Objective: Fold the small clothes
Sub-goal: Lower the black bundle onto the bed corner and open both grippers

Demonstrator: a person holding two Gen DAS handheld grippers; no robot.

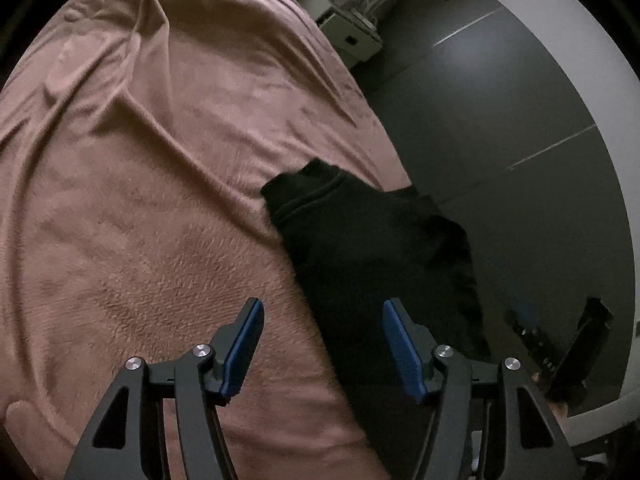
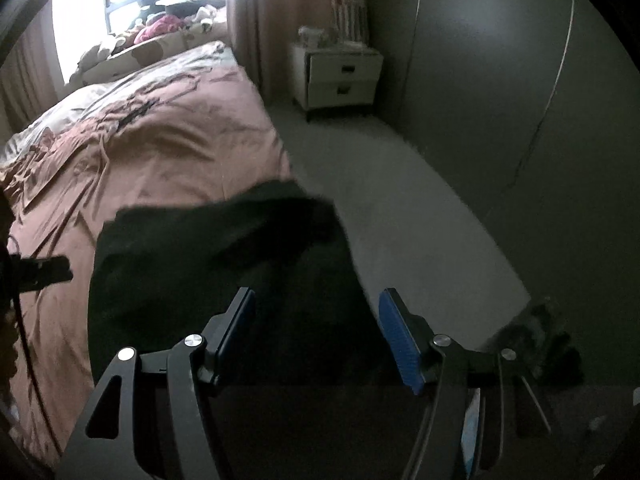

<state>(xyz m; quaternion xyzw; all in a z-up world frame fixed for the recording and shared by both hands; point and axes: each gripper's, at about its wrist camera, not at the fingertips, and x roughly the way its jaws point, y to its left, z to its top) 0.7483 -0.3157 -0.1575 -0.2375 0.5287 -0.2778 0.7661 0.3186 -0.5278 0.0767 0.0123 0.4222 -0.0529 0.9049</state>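
Note:
A small black garment [image 1: 360,248] lies crumpled at the right edge of the bed on the pink blanket [image 1: 160,160], partly hanging over the side. My left gripper [image 1: 323,320] is open and empty, above the blanket and the garment's near part. In the right wrist view the same black garment [image 2: 208,256] lies spread at the bed's edge, blurred. My right gripper [image 2: 316,312] is open and empty just above its near part. The left gripper's tip [image 2: 44,270] shows at the left of that view. The right gripper [image 1: 560,344] shows dimly at the lower right of the left wrist view.
The pink blanket [image 2: 160,140] covers the bed, with pillows and stuffed toys [image 2: 160,28] at the head by the window. A white nightstand [image 2: 336,76] stands by the wall. Grey floor [image 2: 400,208] runs to the right of the bed, beside wardrobe doors [image 2: 520,120].

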